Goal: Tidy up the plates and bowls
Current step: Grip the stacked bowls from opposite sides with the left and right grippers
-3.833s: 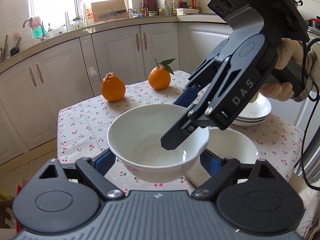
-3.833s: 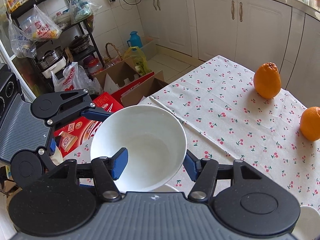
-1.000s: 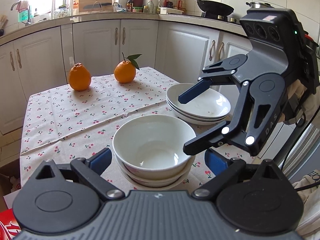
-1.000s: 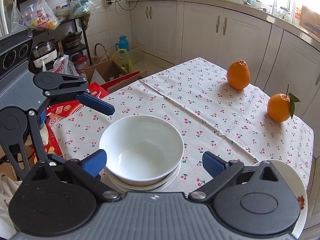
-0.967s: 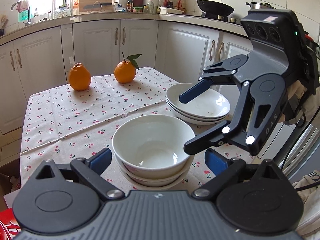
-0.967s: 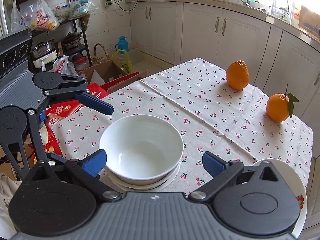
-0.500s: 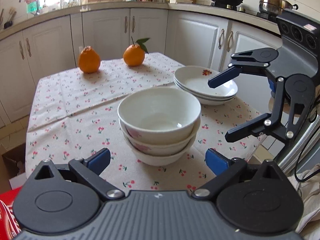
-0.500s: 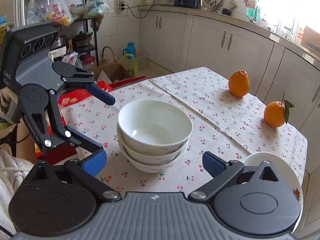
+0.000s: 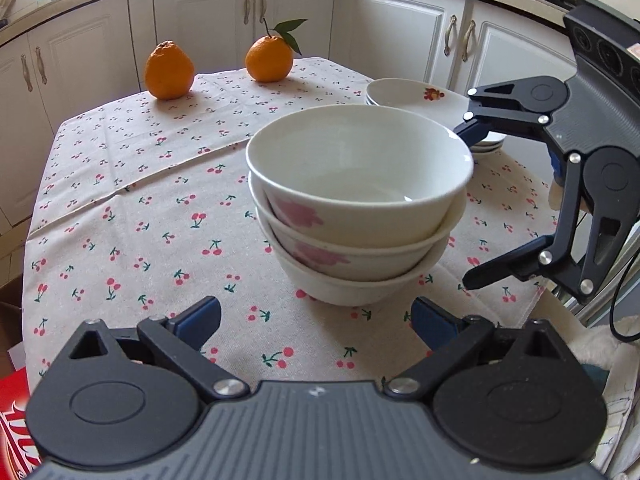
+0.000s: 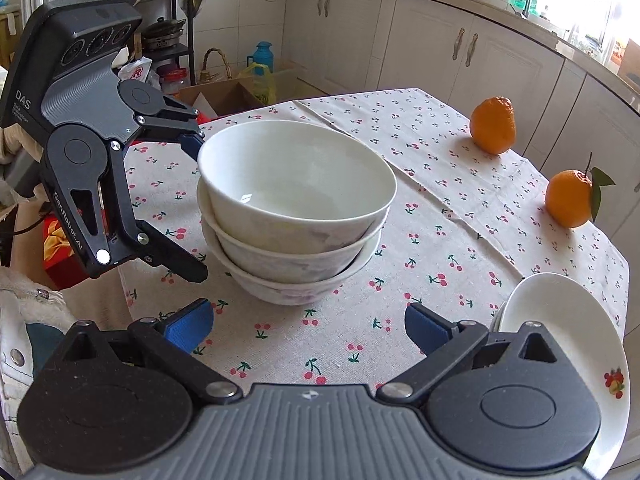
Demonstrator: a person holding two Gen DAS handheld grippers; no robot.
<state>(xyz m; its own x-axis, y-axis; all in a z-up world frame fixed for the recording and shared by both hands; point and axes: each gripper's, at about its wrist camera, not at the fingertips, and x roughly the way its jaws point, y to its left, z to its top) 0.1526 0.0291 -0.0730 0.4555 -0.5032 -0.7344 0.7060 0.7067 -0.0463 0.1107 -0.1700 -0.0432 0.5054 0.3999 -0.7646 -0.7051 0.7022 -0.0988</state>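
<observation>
Bowls (image 9: 360,208): three nested, mid-cloth, dead ahead of both grippers.
Plates (image 9: 420,98): stacked just beyond the bowls, right side.
Left gripper (image 9: 316,316): spread wide, empty, just short of the bowls.
Right gripper (image 10: 306,326): likewise; nearer the plates.

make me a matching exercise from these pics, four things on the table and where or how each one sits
Things
1. stack of bowls
2. stack of plates
3. orange with leaf
4. left hand-held gripper

Places or states
A. at the far end of the tablecloth, beside a second orange
B. open, empty, just short of the bowls
C. three nested, mid-table, between both grippers
D. at the table edge, fruit print on the rim

Pairs: 1-C, 2-D, 3-A, 4-B
</observation>
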